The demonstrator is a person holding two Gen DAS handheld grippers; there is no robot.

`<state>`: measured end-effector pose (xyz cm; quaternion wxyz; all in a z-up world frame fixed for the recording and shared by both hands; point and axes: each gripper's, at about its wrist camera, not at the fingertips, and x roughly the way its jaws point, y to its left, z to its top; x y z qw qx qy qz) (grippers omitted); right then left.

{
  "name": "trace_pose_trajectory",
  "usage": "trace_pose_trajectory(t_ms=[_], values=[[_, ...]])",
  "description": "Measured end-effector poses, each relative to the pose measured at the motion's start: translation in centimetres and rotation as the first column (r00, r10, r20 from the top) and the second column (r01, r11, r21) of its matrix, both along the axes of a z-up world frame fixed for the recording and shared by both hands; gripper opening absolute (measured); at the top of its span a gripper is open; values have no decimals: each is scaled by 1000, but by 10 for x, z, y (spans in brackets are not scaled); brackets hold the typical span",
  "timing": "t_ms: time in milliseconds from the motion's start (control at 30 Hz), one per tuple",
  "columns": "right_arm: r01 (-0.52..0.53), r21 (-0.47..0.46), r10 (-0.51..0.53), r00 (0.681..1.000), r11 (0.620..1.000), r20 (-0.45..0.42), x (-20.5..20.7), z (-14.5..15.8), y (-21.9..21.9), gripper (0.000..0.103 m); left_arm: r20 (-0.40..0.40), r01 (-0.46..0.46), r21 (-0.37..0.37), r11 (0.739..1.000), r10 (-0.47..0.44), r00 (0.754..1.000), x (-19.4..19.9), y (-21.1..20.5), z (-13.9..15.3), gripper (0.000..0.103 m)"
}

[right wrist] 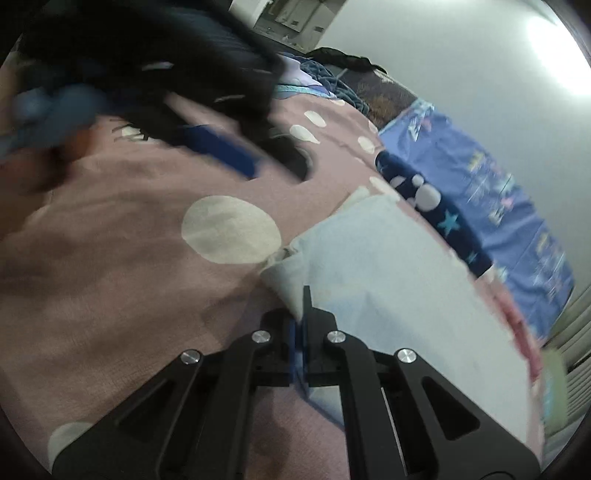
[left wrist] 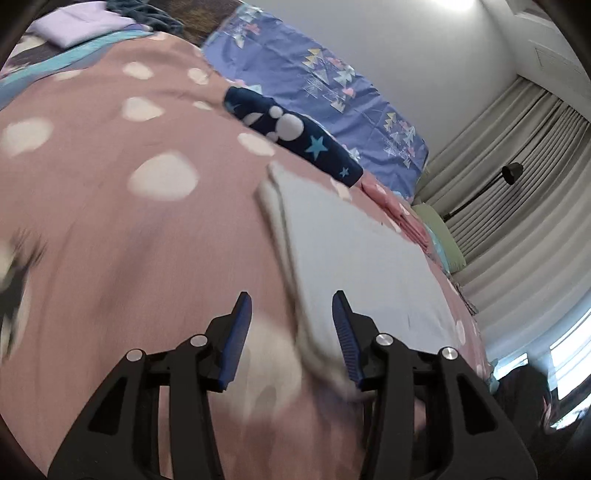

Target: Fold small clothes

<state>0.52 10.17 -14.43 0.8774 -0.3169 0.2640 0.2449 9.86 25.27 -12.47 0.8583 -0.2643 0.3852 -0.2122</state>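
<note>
navy star cloth (left wrist: 295,136) beside pale garment (left wrist: 354,251) | bedspread (left wrist: 110,221) pink, dotted

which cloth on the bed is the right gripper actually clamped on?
The pale blue garment: the right gripper is shut on its near edge. The navy star-print cloth and the lilac folded piece lie farther back, untouched.

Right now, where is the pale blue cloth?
The pale blue cloth lies flat on the pink dotted cover, below the navy star cloth. The right gripper pinches its near corner.
</note>
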Motion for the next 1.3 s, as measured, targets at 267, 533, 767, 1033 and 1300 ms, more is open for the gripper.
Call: trace_pose_trajectory(t_ms=[267, 533, 767, 1033, 1300], values=[[23, 51, -20, 998, 998, -54, 2, -1, -4, 2, -182, -64, -161, 985, 34, 983, 119, -4, -43, 5], [-21, 106, 26, 998, 994, -54, -3, 4, -6, 2, -161, -215, -98, 972, 197, 967, 123, 14, -47, 0], [-18, 102, 27, 996, 995, -87, 2, 0, -4, 2, -126, -58, -158, 986, 38, 991, 102, 3, -27, 54], [-16, 87, 20, 998, 996, -52, -3, 1, 1, 2, -193, -23, -141, 990, -5, 981, 140, -30, -39, 7], [-33, 63, 35, 999, 997, -22, -14, 3, 1, 9, -104, -70, -124, 990, 57, 993, 139, -25, -48, 8]])
